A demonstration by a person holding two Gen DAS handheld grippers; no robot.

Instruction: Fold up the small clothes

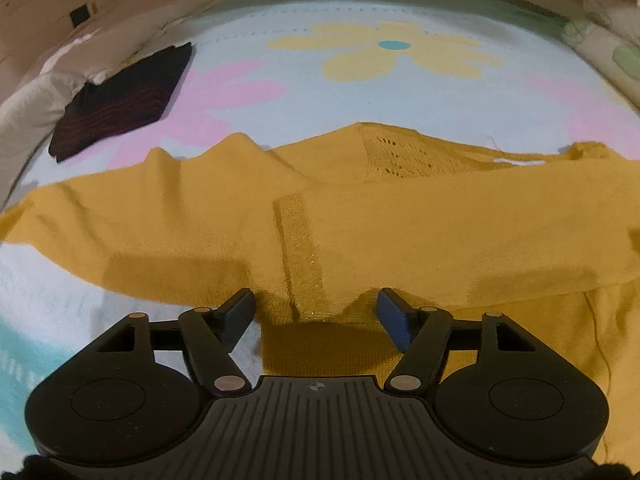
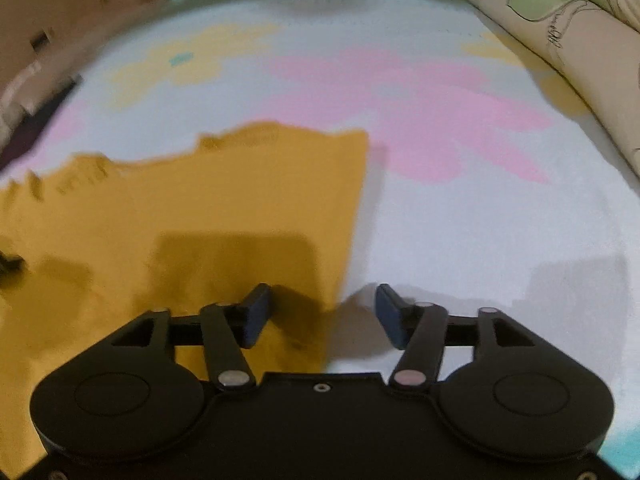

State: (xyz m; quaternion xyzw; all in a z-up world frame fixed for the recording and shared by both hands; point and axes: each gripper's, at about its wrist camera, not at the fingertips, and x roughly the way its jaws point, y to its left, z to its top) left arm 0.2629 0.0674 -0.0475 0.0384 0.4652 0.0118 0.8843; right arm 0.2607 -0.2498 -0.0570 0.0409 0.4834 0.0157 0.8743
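A mustard-yellow knit garment (image 1: pixel 360 224) lies spread on a pale blue bedsheet with flower prints (image 1: pixel 360 92). A sleeve with a ribbed cuff is folded across its body. My left gripper (image 1: pixel 316 312) is open, just above the garment's near edge, with the cuff end between its fingers. In the right wrist view the same garment (image 2: pixel 200 216) fills the left half. My right gripper (image 2: pixel 322 312) is open and straddles the garment's right edge, left finger over cloth, right finger over the sheet (image 2: pixel 480 220).
A folded dark red-and-black garment (image 1: pixel 120 100) lies at the far left of the bed beside white bedding (image 1: pixel 36 96). A floral pillow or rolled quilt (image 2: pixel 560 40) lies along the right side. A wall or headboard runs behind.
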